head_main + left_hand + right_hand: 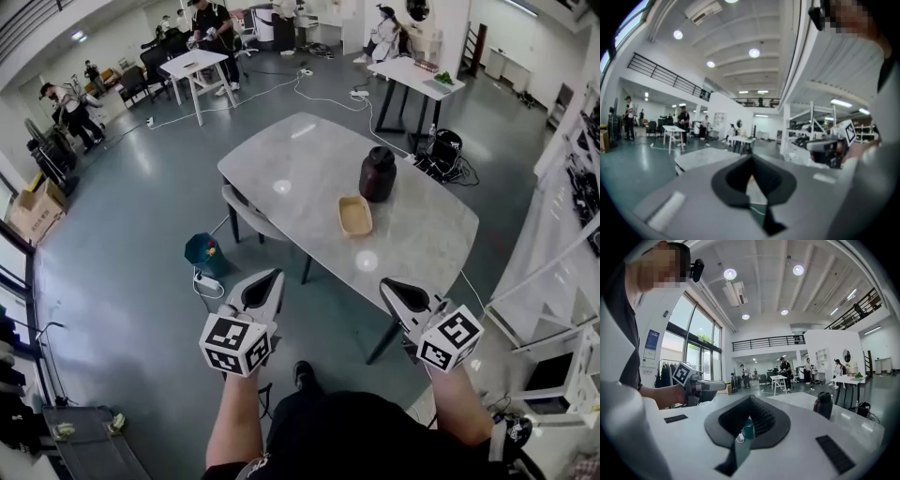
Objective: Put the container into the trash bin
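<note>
A shallow tan container (354,216) lies on the marble table (281,159), with a dark brown jar (377,174) just behind it. A teal trash bin (203,253) stands on the floor at the table's near left side. My left gripper (275,276) is held low in front of me, short of the table, jaws shut and empty. My right gripper (385,283) hangs by the table's near edge, also shut with nothing in it. In the right gripper view the jar (824,405) stands on the table and the bin (749,427) shows through the jaw window.
A grey chair (246,217) is tucked at the table's left side, with a white power strip (208,281) on the floor near the bin. White shelving (572,216) lines the right. Other tables (197,66) and people are far back.
</note>
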